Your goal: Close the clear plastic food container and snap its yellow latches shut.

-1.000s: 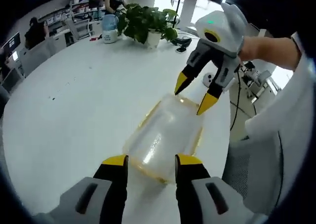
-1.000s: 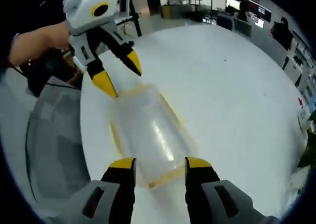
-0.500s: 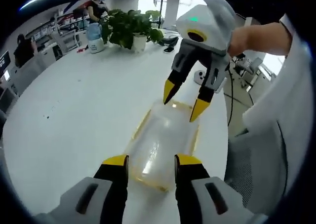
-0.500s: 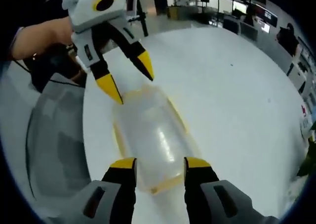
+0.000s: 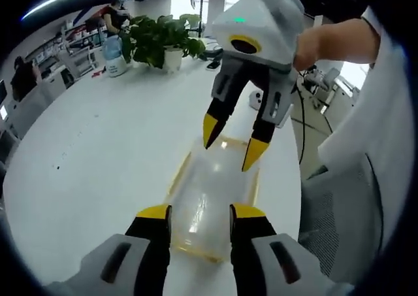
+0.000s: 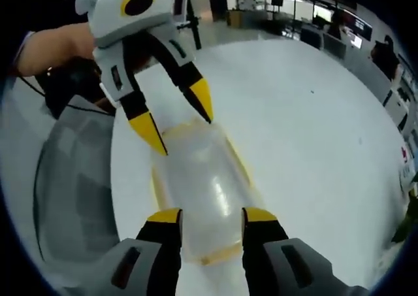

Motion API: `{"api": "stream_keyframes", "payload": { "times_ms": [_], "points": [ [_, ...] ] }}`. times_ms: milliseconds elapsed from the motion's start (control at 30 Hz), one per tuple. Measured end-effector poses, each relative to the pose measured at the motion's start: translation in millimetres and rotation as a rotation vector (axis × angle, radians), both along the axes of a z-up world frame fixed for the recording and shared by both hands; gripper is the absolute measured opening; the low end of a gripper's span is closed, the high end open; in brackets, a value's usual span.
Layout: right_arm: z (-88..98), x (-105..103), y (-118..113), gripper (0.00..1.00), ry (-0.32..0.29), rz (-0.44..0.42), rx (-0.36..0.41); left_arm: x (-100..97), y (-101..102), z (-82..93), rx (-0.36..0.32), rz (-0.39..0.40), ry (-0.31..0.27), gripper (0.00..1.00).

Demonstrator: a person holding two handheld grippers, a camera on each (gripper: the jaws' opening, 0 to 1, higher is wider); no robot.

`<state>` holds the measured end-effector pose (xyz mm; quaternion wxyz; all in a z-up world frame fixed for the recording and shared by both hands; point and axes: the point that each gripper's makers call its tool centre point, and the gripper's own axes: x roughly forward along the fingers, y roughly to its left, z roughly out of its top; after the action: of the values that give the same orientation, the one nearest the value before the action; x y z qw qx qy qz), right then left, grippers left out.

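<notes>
Left gripper (image 5: pixel 194 212) jaws parted wide at lower centre of the left gripper view, straddling the near end of the clear container (image 5: pixel 212 198). Right gripper (image 5: pixel 228 144) jaws also spread, tips poised over its far end at frame centre. Contents indiscernible through the lid. Yellow trim around the rim. White counter (image 5: pixel 98 152) beneath; potted plant (image 5: pixel 160 41) upper left.

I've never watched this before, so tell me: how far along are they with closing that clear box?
The lid already seems to lie on the clear container, which sits on the white table. In hand: the left hand-held gripper and the right hand-held gripper, both open, are poised at opposite ends of it. Left to do: pressing down the yellow latches; whether any is snapped already, I cannot tell.
</notes>
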<state>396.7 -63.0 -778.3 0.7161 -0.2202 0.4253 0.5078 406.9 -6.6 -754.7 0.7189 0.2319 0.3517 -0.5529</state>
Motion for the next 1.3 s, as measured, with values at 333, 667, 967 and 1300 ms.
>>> {"api": "stream_keyframes", "payload": {
  "times_ms": [333, 667, 967, 1300],
  "points": [
    [-1.5, 0, 10, 0.34, -0.002, 0.022, 0.010, -4.3, -9, -5.9, -0.003, -0.024, 0.011, 0.35],
    [-3.8, 2, 18, 0.33, -0.010, 0.056, 0.014, -7.5, -18, -10.3, -0.007, -0.037, 0.018, 0.34],
    [-3.2, 9, 20, 0.31, -0.014, 0.049, 0.026, -10.8, -22, -14.7, -0.007, -0.036, 0.026, 0.34],
    [-3.5, 17, 27, 0.31, -0.012, 0.050, 0.036, -15.7, -26, -16.6, -0.020, -0.017, 0.033, 0.34]
  ]
}}
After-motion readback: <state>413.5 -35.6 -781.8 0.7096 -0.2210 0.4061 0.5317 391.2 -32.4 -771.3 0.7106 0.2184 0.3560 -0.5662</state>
